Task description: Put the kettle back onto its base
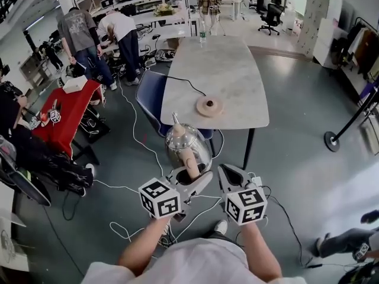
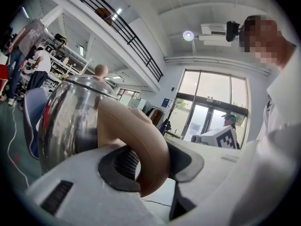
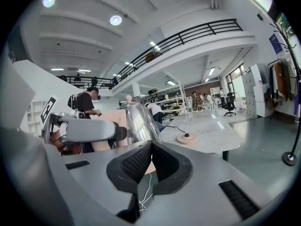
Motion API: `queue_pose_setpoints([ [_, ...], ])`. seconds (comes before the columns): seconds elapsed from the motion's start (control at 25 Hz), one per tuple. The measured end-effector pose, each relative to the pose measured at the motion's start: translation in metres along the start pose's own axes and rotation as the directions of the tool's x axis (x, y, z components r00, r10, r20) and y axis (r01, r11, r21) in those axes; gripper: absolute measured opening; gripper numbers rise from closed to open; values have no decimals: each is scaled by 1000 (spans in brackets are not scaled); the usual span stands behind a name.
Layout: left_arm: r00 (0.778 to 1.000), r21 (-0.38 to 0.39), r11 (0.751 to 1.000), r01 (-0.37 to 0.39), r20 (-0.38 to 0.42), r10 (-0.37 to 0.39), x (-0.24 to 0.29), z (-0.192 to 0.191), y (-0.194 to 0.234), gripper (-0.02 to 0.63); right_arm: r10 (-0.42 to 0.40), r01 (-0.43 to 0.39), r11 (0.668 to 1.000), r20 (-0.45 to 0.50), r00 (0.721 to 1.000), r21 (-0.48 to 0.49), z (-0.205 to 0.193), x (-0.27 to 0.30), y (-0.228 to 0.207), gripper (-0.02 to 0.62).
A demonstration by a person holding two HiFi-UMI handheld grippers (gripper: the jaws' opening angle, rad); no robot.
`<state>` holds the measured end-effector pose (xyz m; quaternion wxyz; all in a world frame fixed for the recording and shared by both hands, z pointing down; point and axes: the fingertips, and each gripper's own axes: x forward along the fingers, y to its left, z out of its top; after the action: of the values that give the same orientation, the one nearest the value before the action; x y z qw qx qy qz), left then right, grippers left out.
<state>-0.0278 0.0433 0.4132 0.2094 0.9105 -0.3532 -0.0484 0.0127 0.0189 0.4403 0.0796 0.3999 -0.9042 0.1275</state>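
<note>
Head view: the kettle [image 1: 186, 147] hangs upright in the air over the floor, just short of the near edge of the surface [image 1: 231, 70]; the left tongs [image 1: 192, 177] hold it by the handle, which faces the person. The base [image 1: 209, 106] lies on the surface, ahead of the kettle and a little to the right, well apart from it. The right tongs [image 1: 231, 173] are beside the kettle and carry nothing.

Left gripper view: the pads are closed on the beige handle [image 2: 141, 140]; the steel body stands beyond them.

Right gripper view: the pads of the right tongs [image 3: 149, 161] meet with nothing between; the base [image 3: 186, 138] lies ahead and slightly to the right, the kettle [image 3: 138, 121] to the left. I judge the coming move must carry the kettle forward over the edge, then down on the base.
</note>
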Motion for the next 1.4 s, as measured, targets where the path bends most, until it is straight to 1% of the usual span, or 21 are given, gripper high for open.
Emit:
queue_pose_setpoints([
  [0.12, 1000, -8, 1000, -12, 5, 12, 19, 2, 3, 150, 13, -13, 1000, -2, 1000, 4, 2, 3, -19, 5],
  [0.32, 999, -7, 999, -42, 8, 42, 56, 11, 4, 150, 35, -35, 999, 10, 999, 6, 17, 2, -57, 5],
  [0.48, 999, -3, 999, -50, 14, 50, 79, 14, 2, 150, 35, -35, 999, 20, 999, 15, 20, -2, -85, 5],
  [0.68, 998, -5, 998, -61, 11, 61, 98, 14, 5, 150, 28, -29, 999, 17, 999, 20, 19, -5, -108, 5],
  [1.12, 998, 0, 998, -55, 1, 55, 118, 10, 16, 151, 28, -28, 1000, 6, 1000, -2, 18, 6, -125, 5],
  [1.4, 999, -8, 999, -47, -9, 47, 131, 12, 44, 151, 20, -20, 1000, -14, 1000, -17, 21, 31, -136, 5],
])
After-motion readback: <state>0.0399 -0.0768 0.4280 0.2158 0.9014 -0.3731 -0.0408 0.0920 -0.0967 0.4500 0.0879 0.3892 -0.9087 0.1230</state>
